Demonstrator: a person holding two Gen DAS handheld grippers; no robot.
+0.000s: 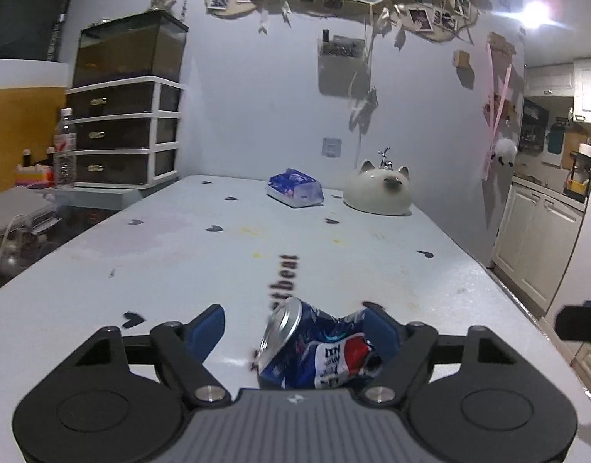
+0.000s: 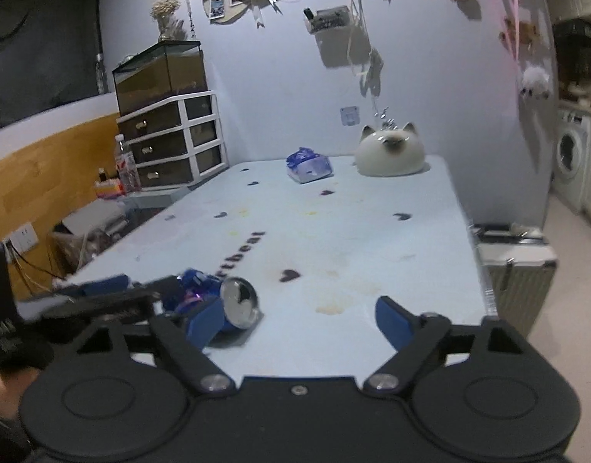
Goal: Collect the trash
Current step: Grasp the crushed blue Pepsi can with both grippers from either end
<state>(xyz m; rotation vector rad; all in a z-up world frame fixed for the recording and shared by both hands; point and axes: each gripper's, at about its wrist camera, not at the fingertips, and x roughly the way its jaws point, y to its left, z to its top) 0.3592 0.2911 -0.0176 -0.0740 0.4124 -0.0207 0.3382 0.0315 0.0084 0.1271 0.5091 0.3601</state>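
A crushed blue Pepsi can (image 1: 318,351) lies on its side on the pale blue table (image 1: 218,254). My left gripper (image 1: 295,332) is open around it: the can rests against the right finger (image 1: 384,332), with a gap to the left finger (image 1: 206,328). In the right wrist view the same can (image 2: 233,305) lies just beyond my right gripper's left finger (image 2: 205,324), with the left gripper (image 2: 102,293) reaching in from the left. My right gripper (image 2: 299,320) is open and empty above the table's front.
A blue tissue pack (image 1: 295,193) and a white cat-shaped ceramic (image 1: 380,189) sit at the table's far end. A drawer unit (image 1: 125,135) with a tank and a water bottle (image 1: 65,150) stand at left. A metal case (image 2: 515,266) stands right of the table.
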